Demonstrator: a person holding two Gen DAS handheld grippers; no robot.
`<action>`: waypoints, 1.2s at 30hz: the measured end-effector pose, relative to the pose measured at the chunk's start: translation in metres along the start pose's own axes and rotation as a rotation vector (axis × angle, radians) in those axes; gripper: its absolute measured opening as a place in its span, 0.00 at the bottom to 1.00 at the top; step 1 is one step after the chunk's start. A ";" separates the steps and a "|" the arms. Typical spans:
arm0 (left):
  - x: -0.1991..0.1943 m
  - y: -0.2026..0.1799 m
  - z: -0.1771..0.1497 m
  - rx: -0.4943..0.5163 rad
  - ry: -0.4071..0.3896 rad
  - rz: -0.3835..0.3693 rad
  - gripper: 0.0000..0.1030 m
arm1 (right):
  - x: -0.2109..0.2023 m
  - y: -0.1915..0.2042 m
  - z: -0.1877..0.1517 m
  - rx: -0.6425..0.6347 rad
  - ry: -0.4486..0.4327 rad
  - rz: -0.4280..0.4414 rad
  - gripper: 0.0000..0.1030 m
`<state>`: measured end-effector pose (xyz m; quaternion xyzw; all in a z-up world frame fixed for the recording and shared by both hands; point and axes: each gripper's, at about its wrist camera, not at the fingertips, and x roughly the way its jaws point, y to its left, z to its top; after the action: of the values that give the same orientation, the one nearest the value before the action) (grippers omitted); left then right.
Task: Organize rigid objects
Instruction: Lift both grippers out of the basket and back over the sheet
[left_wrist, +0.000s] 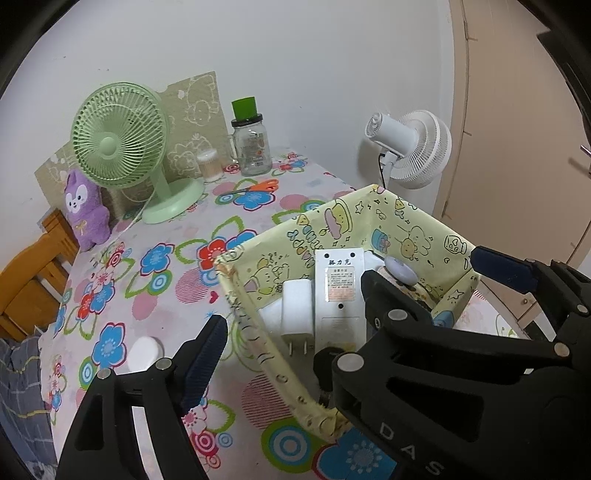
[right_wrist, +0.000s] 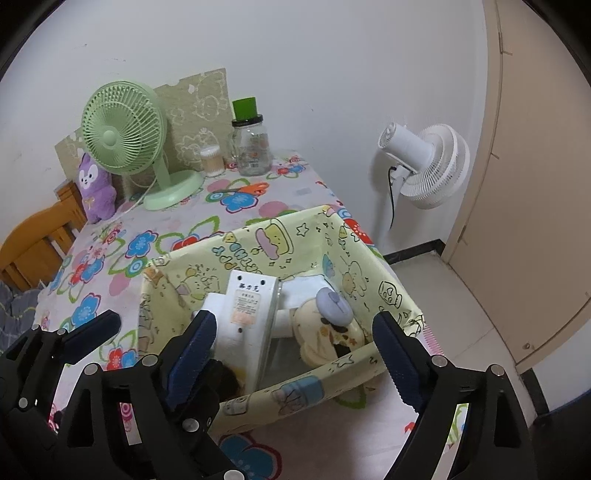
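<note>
A yellow cartoon-printed fabric storage box (right_wrist: 258, 400) sits near the front right corner of the flower-patterned tablecloth (left_wrist: 155, 295). Inside stand a white rectangular labelled device (right_wrist: 245, 314), a white plug adapter (left_wrist: 295, 308) and a cream item with a lilac round disc (right_wrist: 334, 301). The left gripper (left_wrist: 295, 332) straddles the box's left wall, jaws wide apart, holding nothing. The right gripper (right_wrist: 295, 332) hangs above the box, equally wide, empty. Behind stand a green desk fan (left_wrist: 122, 140) and a clear glass jar (left_wrist: 253, 147).
</note>
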<state>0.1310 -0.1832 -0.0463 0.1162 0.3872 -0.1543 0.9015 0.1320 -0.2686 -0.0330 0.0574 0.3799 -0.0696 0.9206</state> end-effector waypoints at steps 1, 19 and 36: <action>-0.002 0.002 -0.001 -0.003 -0.002 0.001 0.81 | -0.002 0.002 -0.001 -0.004 -0.002 0.000 0.87; -0.023 0.033 -0.030 -0.025 -0.010 0.020 0.87 | -0.020 0.042 -0.019 -0.034 -0.020 0.028 0.93; -0.045 0.064 -0.059 -0.066 -0.038 0.044 0.88 | -0.040 0.083 -0.039 -0.080 -0.063 0.027 0.93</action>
<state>0.0859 -0.0960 -0.0470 0.0917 0.3722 -0.1239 0.9153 0.0916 -0.1774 -0.0281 0.0236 0.3522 -0.0438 0.9346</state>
